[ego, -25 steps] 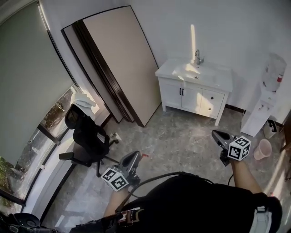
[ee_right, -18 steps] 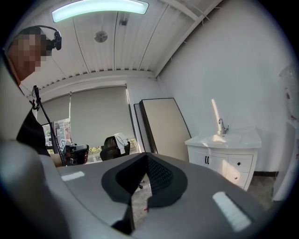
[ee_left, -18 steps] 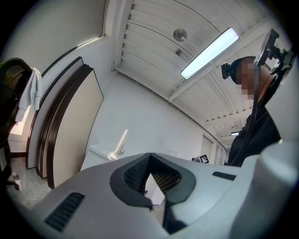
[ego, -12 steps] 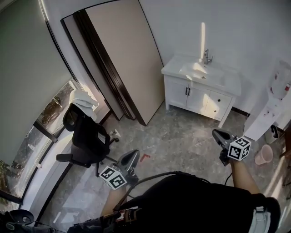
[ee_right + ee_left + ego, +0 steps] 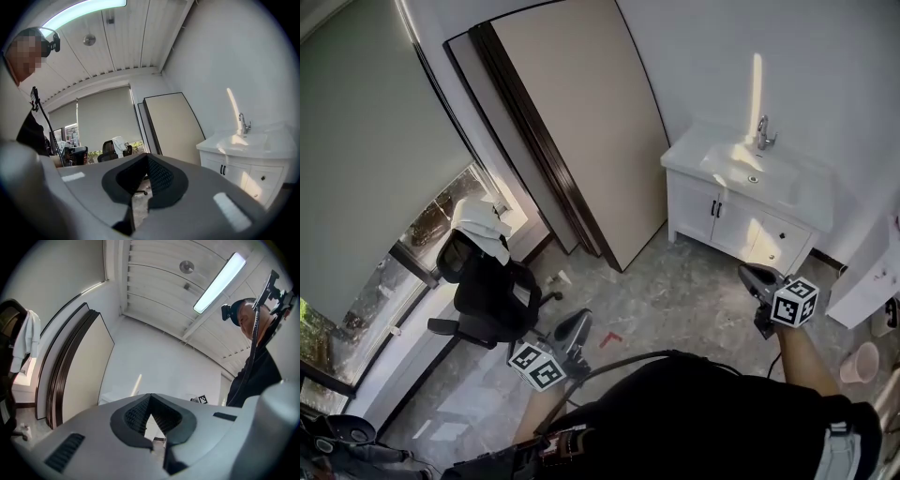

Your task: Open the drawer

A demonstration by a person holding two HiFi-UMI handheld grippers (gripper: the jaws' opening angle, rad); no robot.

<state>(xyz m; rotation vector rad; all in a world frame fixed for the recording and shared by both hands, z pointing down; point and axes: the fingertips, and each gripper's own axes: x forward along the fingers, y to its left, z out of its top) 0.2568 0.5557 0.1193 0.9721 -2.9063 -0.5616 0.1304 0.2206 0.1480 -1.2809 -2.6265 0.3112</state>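
The white vanity cabinet (image 5: 741, 220) with a sink and tap stands against the far wall at the right. Its right-hand drawer front (image 5: 780, 239) has a small dark knob and is closed, and it also shows in the right gripper view (image 5: 262, 179). My right gripper (image 5: 744, 272) is held level, well short of the cabinet, shut and empty (image 5: 146, 157). My left gripper (image 5: 579, 319) hangs over the floor further left, also shut with nothing between its tips (image 5: 150, 395). Neither gripper touches anything.
Large beige panels (image 5: 581, 131) lean on the wall left of the cabinet. A black office chair (image 5: 492, 295) with a white cloth stands by the window. A white water dispenser (image 5: 874, 281) and a pink bucket (image 5: 865, 361) are at the right edge. A red mark (image 5: 612, 336) lies on the floor.
The head view has swung left, so the cabinet has slid right and down in the picture. Both grippers travelled along with the person and stayed shut.
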